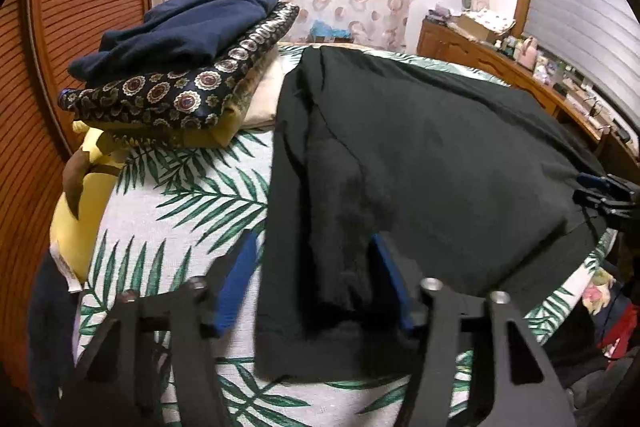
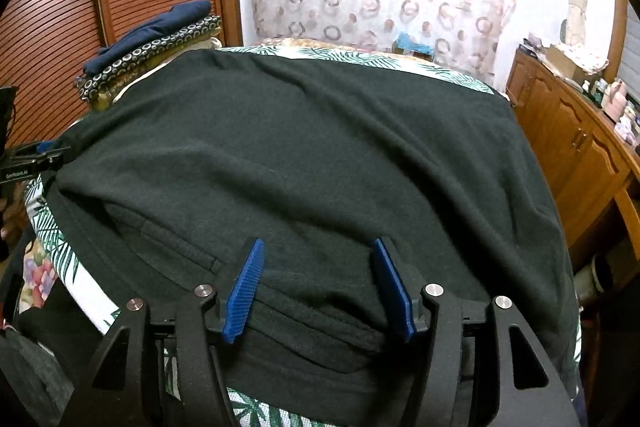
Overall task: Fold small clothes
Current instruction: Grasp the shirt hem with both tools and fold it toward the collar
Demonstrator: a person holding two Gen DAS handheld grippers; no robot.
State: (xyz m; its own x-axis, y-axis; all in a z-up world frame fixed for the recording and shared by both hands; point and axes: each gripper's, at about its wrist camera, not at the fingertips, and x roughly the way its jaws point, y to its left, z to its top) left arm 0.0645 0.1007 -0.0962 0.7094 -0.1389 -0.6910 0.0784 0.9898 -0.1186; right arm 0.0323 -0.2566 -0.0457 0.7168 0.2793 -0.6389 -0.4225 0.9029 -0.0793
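A black garment (image 1: 420, 155) (image 2: 320, 131) lies spread flat on a bed with a palm-leaf cover (image 1: 192, 203). My left gripper (image 1: 314, 243) stands open astride the garment's left edge: the left blue finger (image 1: 236, 283) is over the cover, the right one (image 1: 390, 283) over the black cloth, with the folded-in sleeve lying between them. My right gripper (image 2: 318, 245) is open just above the garment's near hem, its blue fingers (image 2: 246, 287) apart and nothing pinched. Each gripper shows at the edge of the other's view, the right (image 1: 600, 191) and the left (image 2: 36, 157), both at the garment's edge.
A stack of folded clothes (image 1: 180, 67) (image 2: 152, 39), navy on top of a patterned piece, sits at the bed's far left. A yellow cushion (image 1: 80, 211) lies beside it. A wooden dresser (image 2: 580, 155) with clutter runs along the right, and a slatted wooden door (image 1: 80, 7) stands on the left.
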